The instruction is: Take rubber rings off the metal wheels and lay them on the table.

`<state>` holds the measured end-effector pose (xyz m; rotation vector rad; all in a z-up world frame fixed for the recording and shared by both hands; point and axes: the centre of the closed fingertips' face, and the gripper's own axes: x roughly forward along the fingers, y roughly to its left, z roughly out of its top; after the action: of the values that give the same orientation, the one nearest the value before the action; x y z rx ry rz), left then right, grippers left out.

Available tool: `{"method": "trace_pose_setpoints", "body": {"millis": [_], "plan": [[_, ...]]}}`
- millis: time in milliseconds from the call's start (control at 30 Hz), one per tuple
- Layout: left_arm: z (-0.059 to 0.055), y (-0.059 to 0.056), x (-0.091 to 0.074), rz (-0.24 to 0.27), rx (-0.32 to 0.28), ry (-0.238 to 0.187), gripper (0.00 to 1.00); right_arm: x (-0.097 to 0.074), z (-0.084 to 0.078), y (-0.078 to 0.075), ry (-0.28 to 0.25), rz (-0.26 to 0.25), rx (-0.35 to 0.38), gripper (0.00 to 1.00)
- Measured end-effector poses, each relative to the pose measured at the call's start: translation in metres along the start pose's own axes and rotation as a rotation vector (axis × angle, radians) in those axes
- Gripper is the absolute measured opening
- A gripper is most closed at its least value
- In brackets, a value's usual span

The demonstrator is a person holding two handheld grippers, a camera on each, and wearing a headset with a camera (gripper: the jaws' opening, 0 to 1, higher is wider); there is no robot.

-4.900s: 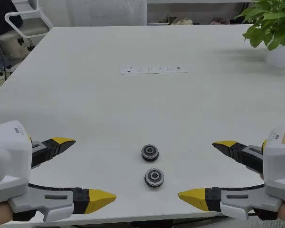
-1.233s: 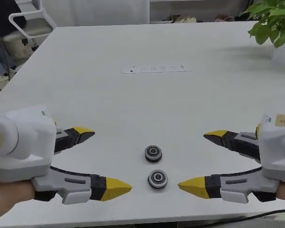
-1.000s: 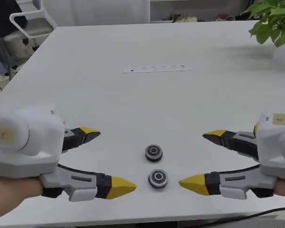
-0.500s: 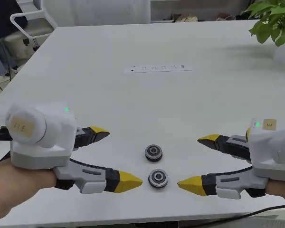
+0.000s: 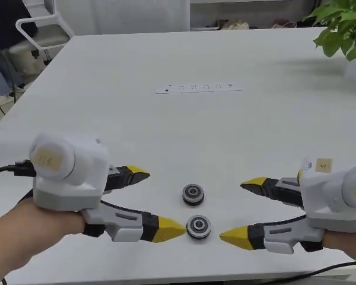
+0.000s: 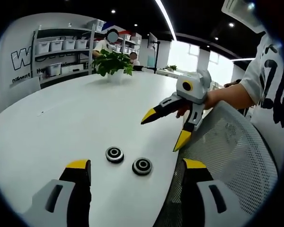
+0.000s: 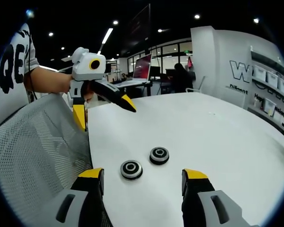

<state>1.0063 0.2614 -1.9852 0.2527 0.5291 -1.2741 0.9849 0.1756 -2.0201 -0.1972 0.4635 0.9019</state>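
Two wheels flat on the worktop at its near edge, between left gripper and right gripper, fingers of both spread wide and empty. Likely heavy hubs, soft stretchy rubber rings: pin the hub, pinch the outer band.
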Motion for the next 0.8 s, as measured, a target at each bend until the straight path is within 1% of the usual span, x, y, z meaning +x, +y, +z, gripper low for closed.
{"method": "trace_pose_setpoints", "body": {"millis": [100, 167, 300, 500, 633, 733, 800], "plan": [[0.001, 0.001, 0.003, -0.003, 0.007, 0.000, 0.73, 0.003, -0.001, 0.001, -0.003, 0.010, -0.005, 0.63], [0.000, 0.000, 0.005, -0.016, 0.011, 0.004, 0.71, 0.006, -0.002, 0.001, -0.002, 0.020, -0.013, 0.62], [-0.005, -0.002, 0.011, -0.030, 0.035, 0.028, 0.69, 0.012, -0.008, -0.001, 0.011, 0.034, -0.025, 0.60], [-0.010, -0.003, 0.017, -0.046, 0.039, 0.047, 0.66, 0.017, -0.009, 0.000, 0.010, 0.060, -0.028, 0.57], [-0.010, -0.005, 0.020, -0.065, 0.035, 0.046, 0.62, 0.021, -0.015, 0.003, 0.032, 0.079, -0.046, 0.55], [-0.010, -0.007, 0.023, -0.076, 0.052, 0.051, 0.58, 0.022, -0.018, 0.006, 0.039, 0.093, -0.055, 0.54], [-0.010, -0.009, 0.027, -0.083, 0.056, 0.054, 0.58, 0.024, -0.020, 0.006, 0.048, 0.093, -0.058, 0.54]]}}
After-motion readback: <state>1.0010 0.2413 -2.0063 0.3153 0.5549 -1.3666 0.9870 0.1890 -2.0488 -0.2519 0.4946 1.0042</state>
